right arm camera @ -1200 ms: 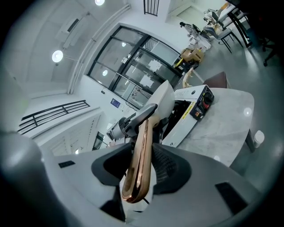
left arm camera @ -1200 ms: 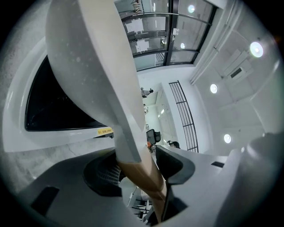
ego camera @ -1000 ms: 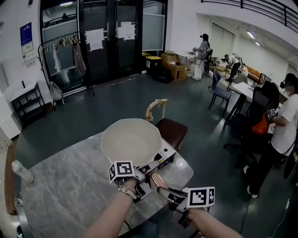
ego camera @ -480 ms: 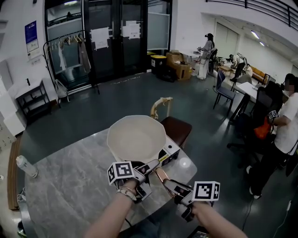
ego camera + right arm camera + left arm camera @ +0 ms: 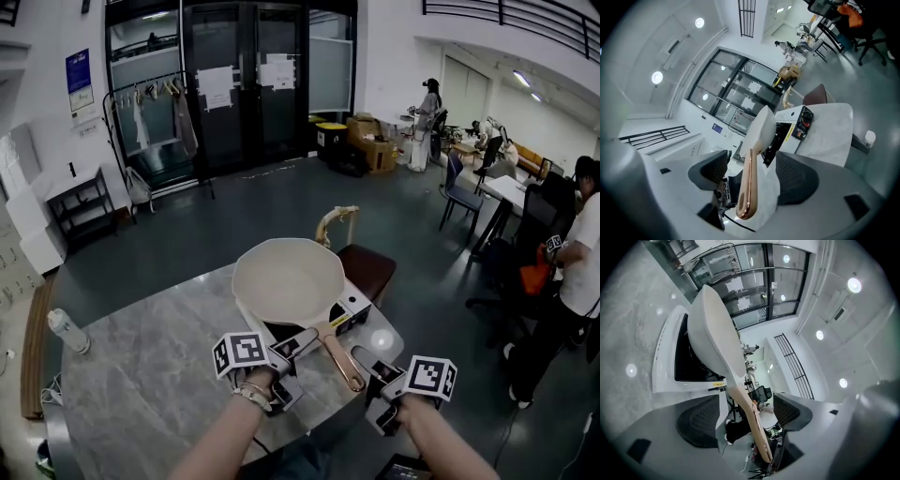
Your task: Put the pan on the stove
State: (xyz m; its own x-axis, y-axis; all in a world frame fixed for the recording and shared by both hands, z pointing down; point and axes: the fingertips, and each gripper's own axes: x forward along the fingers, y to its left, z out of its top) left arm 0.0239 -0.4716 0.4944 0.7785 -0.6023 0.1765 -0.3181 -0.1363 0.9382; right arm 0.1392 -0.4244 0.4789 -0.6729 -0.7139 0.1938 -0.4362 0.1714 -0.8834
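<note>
A cream pan (image 5: 286, 281) lies flat on the white stove with a black top (image 5: 352, 305), at the far side of the marble table (image 5: 141, 375). Its copper-coloured handle (image 5: 339, 359) points back toward me. My left gripper (image 5: 305, 342) stands just left of the handle and my right gripper (image 5: 370, 366) just right of its end. In the left gripper view the handle (image 5: 752, 427) runs between the pads (image 5: 701, 420) without touching them. The right gripper view shows the handle (image 5: 747, 187) loose between wide jaws. Both grippers' jaws have just been opening.
A white bottle (image 5: 67, 330) stands at the table's left edge. A brown stool (image 5: 367, 270) with a curved wooden back sits just beyond the table. A person (image 5: 577, 272) and office chairs are at the right. The table's near edge curves below my hands.
The pan has gone from steeply tilted up to flat on the stove. Both grippers have let go of its handle and drawn back a little toward me.
</note>
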